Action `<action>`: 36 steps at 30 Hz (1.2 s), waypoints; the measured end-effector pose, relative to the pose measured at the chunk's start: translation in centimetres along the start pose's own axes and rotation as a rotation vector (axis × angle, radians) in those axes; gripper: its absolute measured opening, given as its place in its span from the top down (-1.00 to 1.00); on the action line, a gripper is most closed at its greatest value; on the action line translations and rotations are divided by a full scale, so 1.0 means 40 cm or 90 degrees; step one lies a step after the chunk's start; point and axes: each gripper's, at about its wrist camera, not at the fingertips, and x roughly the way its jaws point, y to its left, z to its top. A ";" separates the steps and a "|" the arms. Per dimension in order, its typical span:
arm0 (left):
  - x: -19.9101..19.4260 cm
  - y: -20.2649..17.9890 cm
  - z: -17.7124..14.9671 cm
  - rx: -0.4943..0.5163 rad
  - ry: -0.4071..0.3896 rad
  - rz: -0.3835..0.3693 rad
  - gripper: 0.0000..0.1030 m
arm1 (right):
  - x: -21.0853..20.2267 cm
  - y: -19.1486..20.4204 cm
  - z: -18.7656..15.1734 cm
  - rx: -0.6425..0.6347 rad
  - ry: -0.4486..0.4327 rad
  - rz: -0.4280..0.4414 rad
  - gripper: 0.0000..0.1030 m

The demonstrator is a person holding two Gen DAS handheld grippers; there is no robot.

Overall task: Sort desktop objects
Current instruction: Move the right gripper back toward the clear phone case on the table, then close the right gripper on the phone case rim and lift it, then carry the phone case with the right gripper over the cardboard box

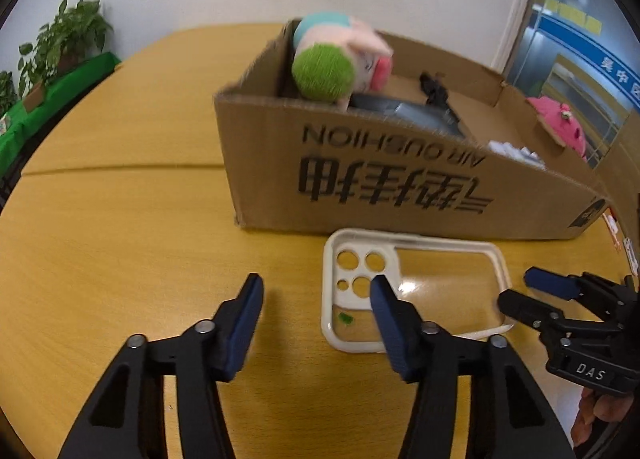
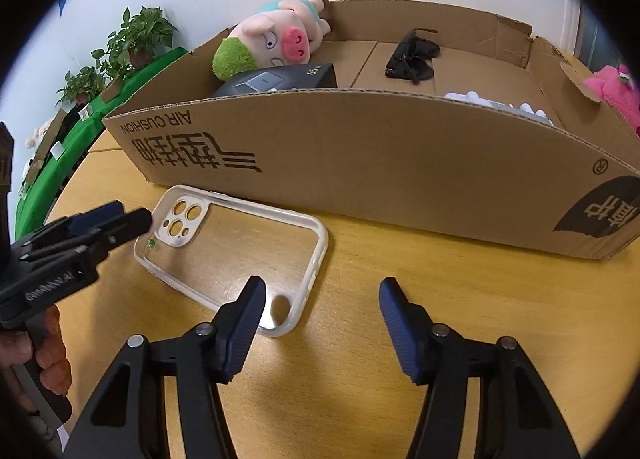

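Both the left hand-held gripper [image 1: 316, 299] and the right hand-held gripper [image 2: 322, 301] stand half open, holding nothing. Between them, one clear, white-rimmed phone case [image 2: 240, 251] lies unsorted on the yellow wooden bench [image 1: 120, 239]. Beyond it, the brown cardboard box [image 2: 380, 163] already contains a pink plush pig [image 2: 276, 39], a black carton [image 2: 280, 79] and dark sunglasses [image 2: 412, 57].

Table [image 1: 120, 227]: yellow-orange wood grain. Box [image 2: 380, 163]: brown cardboard, black print on side. Phone case [image 2: 236, 255]: clear back, off-white rim and camera block, small green speck at one corner. Plush pig [image 2: 276, 39]: pale pink face, deeper pink snout, green fuzzy tuft, teal body. Small carton [image 2: 280, 79] in box: black with grey picture. Sunglasses [image 2: 412, 59]: black. Second plush [image 2: 612, 87] beyond box end: bright pink. Left gripper [image 1: 316, 299], right gripper [image 2: 322, 299]: black frames, dark blue ribbed pads. Plants [image 2: 132, 39]: green leaves, on green cloth. Wall: white.
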 end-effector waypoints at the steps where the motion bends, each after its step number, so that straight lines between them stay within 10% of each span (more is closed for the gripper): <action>1: 0.015 0.006 -0.004 -0.013 0.019 -0.002 0.20 | 0.000 0.001 0.002 -0.007 -0.001 -0.011 0.02; 10: 0.004 -0.002 0.007 -0.022 0.015 -0.050 0.91 | 0.005 0.016 0.004 -0.032 -0.004 -0.007 0.80; 21: -0.047 -0.040 -0.006 -0.001 0.008 -0.037 0.92 | -0.021 -0.004 -0.019 -0.028 -0.008 0.014 0.86; 36: -0.264 -0.205 0.200 0.089 -0.155 -0.070 0.92 | -0.310 -0.105 0.118 -0.016 -0.208 0.000 0.87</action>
